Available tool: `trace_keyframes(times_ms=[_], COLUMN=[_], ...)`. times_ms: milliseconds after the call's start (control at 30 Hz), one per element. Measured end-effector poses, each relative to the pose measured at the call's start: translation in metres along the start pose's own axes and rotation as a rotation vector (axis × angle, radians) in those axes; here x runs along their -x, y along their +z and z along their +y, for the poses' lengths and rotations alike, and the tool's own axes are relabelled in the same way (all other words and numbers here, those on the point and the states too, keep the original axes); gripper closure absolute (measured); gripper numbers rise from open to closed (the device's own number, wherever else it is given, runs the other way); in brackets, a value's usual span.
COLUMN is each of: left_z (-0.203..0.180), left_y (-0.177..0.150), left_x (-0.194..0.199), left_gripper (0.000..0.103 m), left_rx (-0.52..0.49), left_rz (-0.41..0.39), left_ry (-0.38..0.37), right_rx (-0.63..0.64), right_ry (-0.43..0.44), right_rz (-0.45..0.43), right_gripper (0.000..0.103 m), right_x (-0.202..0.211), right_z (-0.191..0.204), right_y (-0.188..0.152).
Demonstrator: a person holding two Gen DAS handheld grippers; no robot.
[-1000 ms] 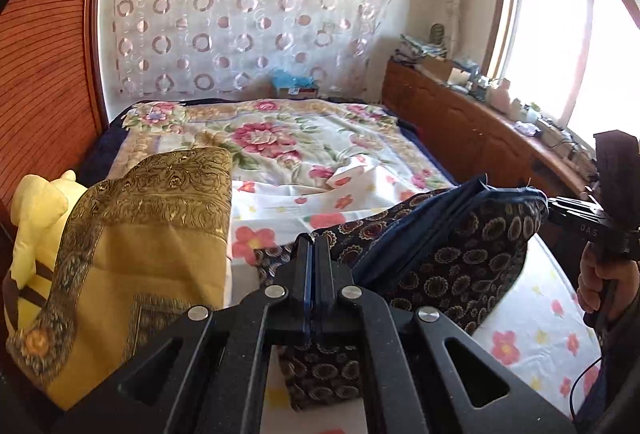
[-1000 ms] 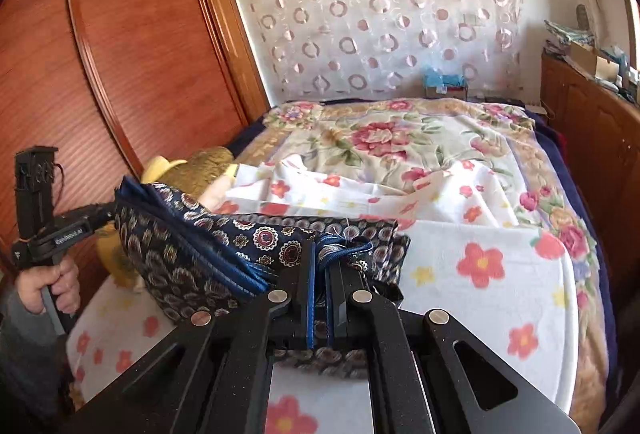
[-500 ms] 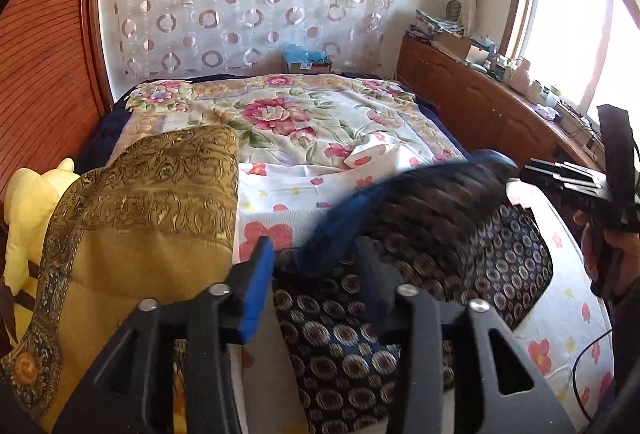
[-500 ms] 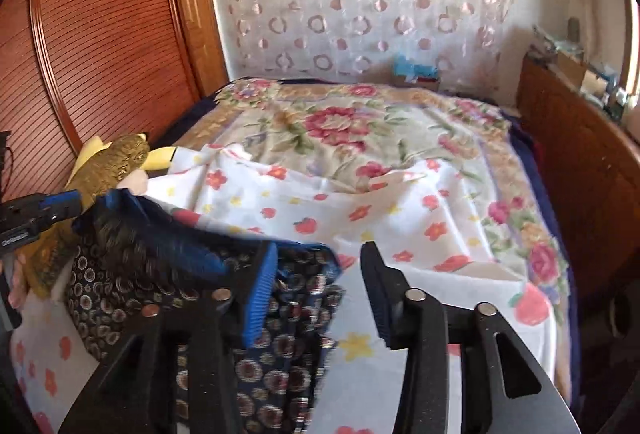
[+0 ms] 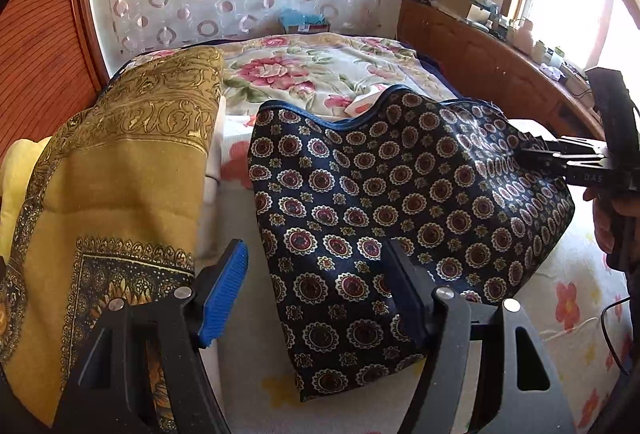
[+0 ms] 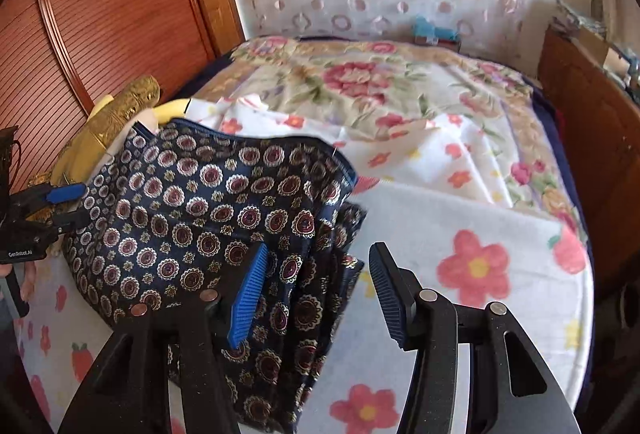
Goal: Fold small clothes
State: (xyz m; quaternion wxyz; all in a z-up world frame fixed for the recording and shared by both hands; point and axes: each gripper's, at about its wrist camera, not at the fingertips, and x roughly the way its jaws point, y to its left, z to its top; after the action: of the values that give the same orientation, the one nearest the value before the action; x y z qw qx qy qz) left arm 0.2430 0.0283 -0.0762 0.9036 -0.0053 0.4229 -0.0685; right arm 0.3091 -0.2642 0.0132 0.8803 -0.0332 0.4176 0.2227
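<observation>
A navy garment with round medallion print [image 5: 384,210] lies folded on the bed, its blue-piped edge toward the far side; it also shows in the right wrist view [image 6: 224,218]. My left gripper [image 5: 316,294] is open just above the garment's near left corner, holding nothing. My right gripper [image 6: 316,294] is open over the garment's right edge, holding nothing. The right gripper shows in the left wrist view [image 5: 560,162] at the garment's far right corner, and the left gripper shows at the left edge of the right wrist view [image 6: 60,202].
A mustard gold-patterned cloth [image 5: 112,202] is draped over a yellow plush toy [image 5: 16,170] at the garment's left. The bed has a white flowered sheet [image 6: 460,234] and a floral quilt [image 5: 304,70] behind. A wooden sideboard [image 5: 480,54] runs along the right, a wooden wardrobe [image 6: 112,2] on the left.
Both grippers were shut on the lifted garment, then opened and let it drop folded onto the bed. Both have drawn back slightly and stay open.
</observation>
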Motion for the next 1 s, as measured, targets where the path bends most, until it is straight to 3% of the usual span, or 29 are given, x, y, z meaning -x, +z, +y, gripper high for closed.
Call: trace_keyframes(times_ms=[267,333,367,400,567,700,1000], left_z=[0.003,0.004,0.004,0.004,-0.001,-0.003,-0.004], left_y=[0.002,0.002,0.002,0.003,0.01,0.017,0.035], left_x=[0.001,0.001,-0.001,0.0,0.002,-0.005,-0.045], left_gripper=[0.033,0.033,0.033,0.033,0.033,0.033,0.033], left_rx=[0.012,0.01,0.011,0.013,0.013,0.02,0.085], left_rz=[-0.004,-0.007,-0.008,-0.008,-0.023,-0.02,0.028], left_ry=[-0.007,-0.01,-0.011,-0.014,-0.033,-0.053,-0.119], right_rx=[-0.005,0.025,0.044,0.06,0.104,0.109,0.089], right_ry=[0.058,0.067,0.08,0.109,0.139,0.071,0.066], right_rz=[0.035,0.03,0.029,0.033,-0.005,-0.051,0.001], right_gripper=[0.049,0.062,0.079,0.088,0.092,0.092,0.092], right_x=[-0.023,-0.027,-0.027,-0.024,-0.006,0.014,-0.003], right_z=[0.014,0.017,0.017,0.016,0.008,-0.007,-0.016], right_y=[0.007,0.006,0.004,0.0,-0.006,-0.004,-0.011])
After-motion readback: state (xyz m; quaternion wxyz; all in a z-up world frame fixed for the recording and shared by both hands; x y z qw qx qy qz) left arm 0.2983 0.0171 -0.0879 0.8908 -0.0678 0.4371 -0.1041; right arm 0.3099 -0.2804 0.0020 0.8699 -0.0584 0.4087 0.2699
